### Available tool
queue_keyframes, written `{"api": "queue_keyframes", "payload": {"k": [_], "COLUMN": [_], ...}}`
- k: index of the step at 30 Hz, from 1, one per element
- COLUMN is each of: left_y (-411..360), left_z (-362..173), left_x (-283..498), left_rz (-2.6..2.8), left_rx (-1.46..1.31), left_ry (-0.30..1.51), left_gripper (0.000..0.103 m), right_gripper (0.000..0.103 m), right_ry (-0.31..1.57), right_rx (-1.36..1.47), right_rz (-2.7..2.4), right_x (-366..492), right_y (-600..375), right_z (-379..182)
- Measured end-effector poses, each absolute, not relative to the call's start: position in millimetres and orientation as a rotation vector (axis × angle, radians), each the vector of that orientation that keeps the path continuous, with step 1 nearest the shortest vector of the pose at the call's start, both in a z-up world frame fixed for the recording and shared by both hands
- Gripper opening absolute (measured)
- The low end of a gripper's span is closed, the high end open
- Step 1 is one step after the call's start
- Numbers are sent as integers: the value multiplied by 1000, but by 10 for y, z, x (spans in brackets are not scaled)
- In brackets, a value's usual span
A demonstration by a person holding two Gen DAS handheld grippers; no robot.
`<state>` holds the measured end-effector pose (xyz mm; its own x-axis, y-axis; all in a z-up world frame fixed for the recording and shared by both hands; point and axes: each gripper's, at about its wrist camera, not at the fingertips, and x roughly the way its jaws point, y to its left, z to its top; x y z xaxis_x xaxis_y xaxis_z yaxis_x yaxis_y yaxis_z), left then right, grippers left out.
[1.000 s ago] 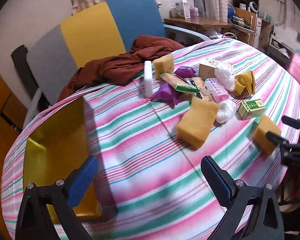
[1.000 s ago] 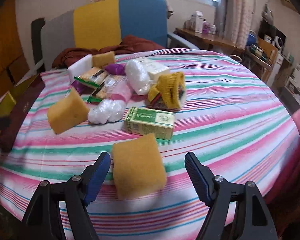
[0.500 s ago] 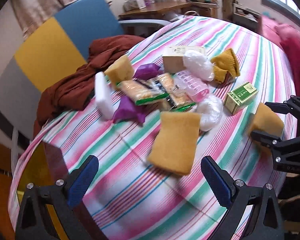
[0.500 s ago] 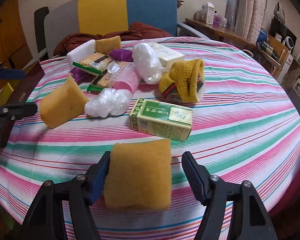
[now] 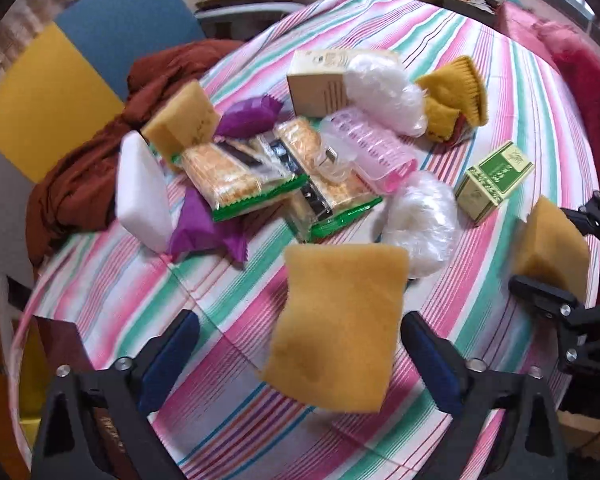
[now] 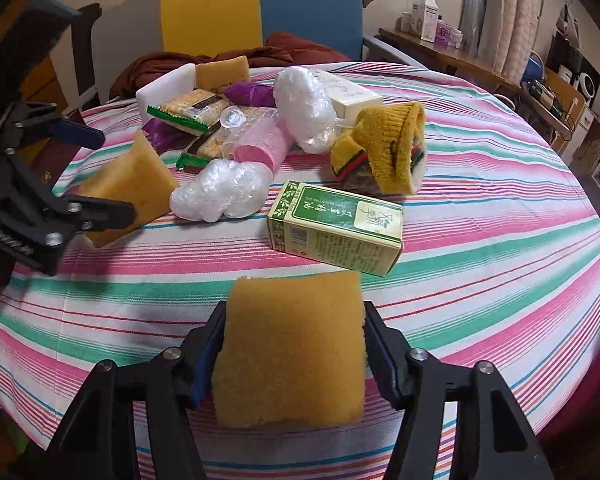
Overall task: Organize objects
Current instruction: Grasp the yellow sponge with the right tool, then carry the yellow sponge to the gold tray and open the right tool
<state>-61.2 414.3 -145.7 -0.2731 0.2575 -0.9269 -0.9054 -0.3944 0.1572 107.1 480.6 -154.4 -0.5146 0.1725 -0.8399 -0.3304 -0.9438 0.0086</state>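
The right gripper, jaws just closing, clamps 1 yellow sponge at 6 o'clock on the striped tablecloth. The left gripper, jaws closing but apart, straddles another sponge. The green box at 12 bears unreadable Chinese writing.

Yellow sponges (two between jaws)

Right gripper is way tighter now: its jaws have just been closing and the pads now sit against both sides of the near sponge. Left gripper comes down and swings over the other sponge, jaws just starting to close, sponge between them but not pinched yet.
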Motion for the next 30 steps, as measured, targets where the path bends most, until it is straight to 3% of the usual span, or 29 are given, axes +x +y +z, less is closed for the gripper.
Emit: {"api": "queue_keyframes", "payload": {"k": [1,2,9,13,22,30], "left_y": [4150,4149,4133,4119,3896,2912], "left_z": [-1480,-1503,-1585,-1577,-1436,-739], "left_x": [-619,-626,-617,-587,-666,-700], "left_rz": [1764,1753,1786,1763,1837,2070], "left_rx": [-1136,-1154,-1156,-1171,-1175,-1093], "left_ry": [915,909,916,874,773,665], "left_gripper": [83,80,78,57,55,57], "right_gripper": [59,57,55,54,54,54], "right_ry": [250,258,265,278,292,193], "right_rx": [-1360,-1365,-1351,-1337,-1304,-1235], "right_rz": [2499,2501,2508,2502,2508,2633], "right_x": [1076,1080,1101,1114,1138,892], "right_y": [4808,4810,4820,4840,4822,4409], "right_z": [-1540,-1535,-1540,-1531,-1415,-966]}}
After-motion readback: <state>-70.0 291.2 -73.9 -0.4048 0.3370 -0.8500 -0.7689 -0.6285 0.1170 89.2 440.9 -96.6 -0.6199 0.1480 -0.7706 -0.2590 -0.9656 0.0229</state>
